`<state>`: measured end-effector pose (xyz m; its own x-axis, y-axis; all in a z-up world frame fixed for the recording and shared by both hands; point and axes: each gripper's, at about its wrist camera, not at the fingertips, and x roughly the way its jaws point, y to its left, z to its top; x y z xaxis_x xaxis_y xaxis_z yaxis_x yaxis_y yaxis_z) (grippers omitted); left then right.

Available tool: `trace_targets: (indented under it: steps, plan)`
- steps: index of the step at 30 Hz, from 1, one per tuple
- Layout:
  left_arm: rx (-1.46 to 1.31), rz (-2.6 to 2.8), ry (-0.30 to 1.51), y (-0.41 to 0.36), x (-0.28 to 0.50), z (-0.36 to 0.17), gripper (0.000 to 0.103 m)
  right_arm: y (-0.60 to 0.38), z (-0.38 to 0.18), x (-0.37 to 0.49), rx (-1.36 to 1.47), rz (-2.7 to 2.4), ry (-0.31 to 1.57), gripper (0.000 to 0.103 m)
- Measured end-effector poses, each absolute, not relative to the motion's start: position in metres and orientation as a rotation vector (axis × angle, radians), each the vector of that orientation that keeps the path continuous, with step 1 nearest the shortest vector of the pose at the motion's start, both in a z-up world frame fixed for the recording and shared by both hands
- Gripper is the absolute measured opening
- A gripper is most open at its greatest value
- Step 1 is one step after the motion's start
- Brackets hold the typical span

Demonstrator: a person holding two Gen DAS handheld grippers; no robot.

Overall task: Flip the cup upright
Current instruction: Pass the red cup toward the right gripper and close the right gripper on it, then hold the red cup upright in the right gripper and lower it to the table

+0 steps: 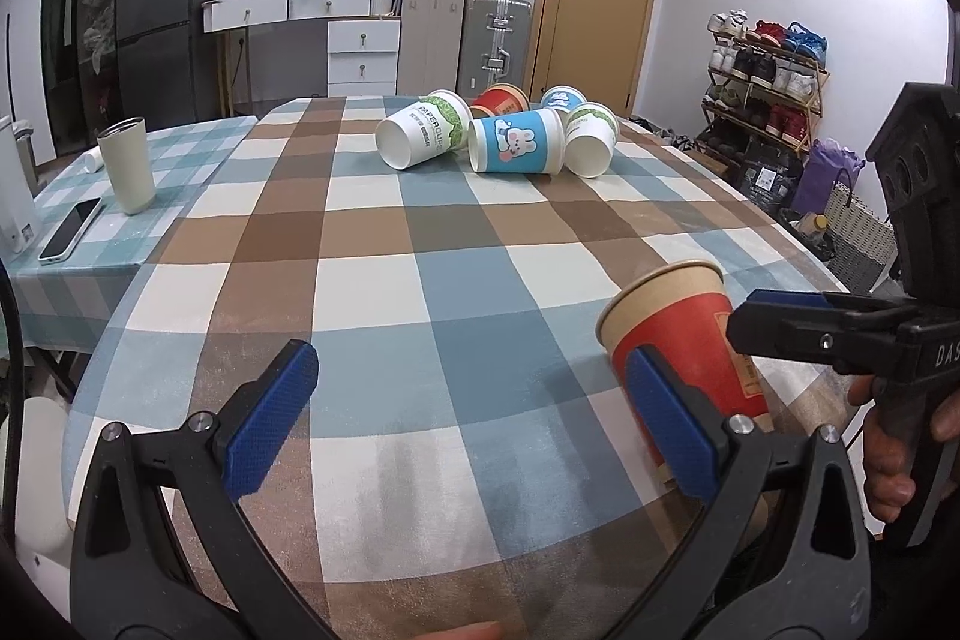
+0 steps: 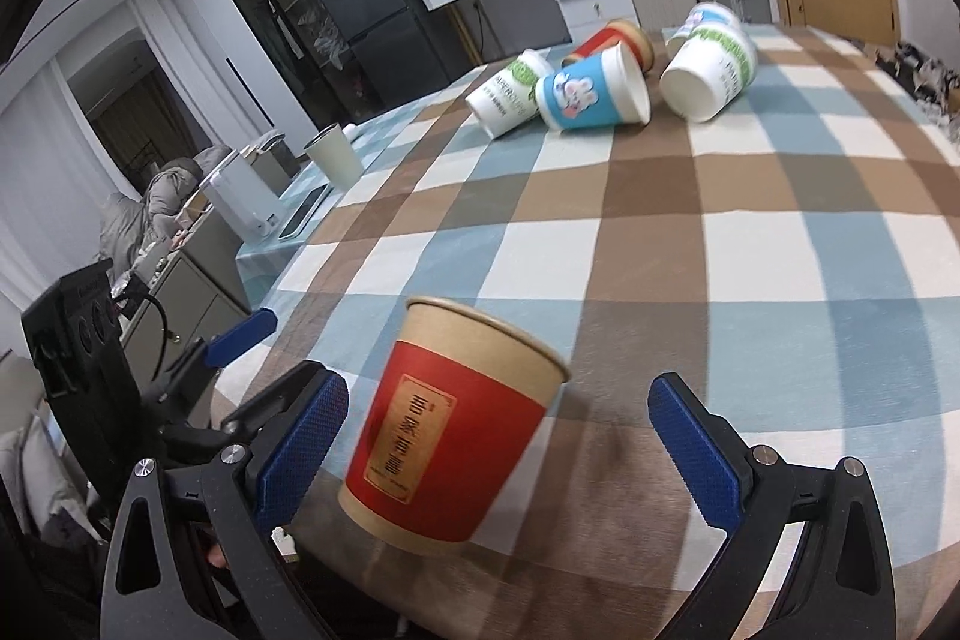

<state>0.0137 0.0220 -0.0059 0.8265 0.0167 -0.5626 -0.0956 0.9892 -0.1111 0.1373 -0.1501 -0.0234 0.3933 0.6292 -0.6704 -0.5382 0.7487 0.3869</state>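
Observation:
A red and kraft paper cup (image 2: 447, 424) stands upright on the checked tablecloth (image 2: 660, 232) near the front edge, between the wide-open fingers of my right gripper (image 2: 498, 454), touching neither pad. It also shows in the left wrist view (image 1: 684, 346), behind my left gripper's right pad (image 1: 672, 421). My left gripper (image 1: 474, 418) is open and empty, just left of the cup. Several paper cups lie on their sides at the far end: a blue rabbit cup (image 1: 516, 142), two white-green cups (image 1: 423, 130) (image 1: 591, 136), a red cup (image 1: 501, 99).
A cream tumbler (image 1: 127, 163), a phone (image 1: 71, 229) and a white appliance (image 1: 15, 196) sit on the adjoining table at left. A shoe rack (image 1: 762, 82) and bags stand right of the table. Suitcases, drawers and a door line the back wall.

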Motion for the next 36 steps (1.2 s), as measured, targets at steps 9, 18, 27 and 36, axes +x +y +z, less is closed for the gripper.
trace_targets:
  steps: [9,18,27,36]
  plan:
    - [-0.151,0.073,0.601,0.028,0.016,-0.009,0.102,-0.142,-0.033,0.156,0.193,0.773,1.03,0.09]
    - [-0.149,0.078,0.599,0.029,0.017,-0.01,0.102,-0.143,-0.04,0.169,0.289,0.807,1.116,0.081]
    - [-0.15,0.078,0.6,0.029,0.017,-0.01,0.102,-0.149,-0.04,0.17,0.347,0.839,1.138,0.068]
    - [-0.151,0.078,0.599,0.029,0.017,-0.01,0.102,-0.152,-0.019,0.154,0.249,0.841,0.977,0.066]
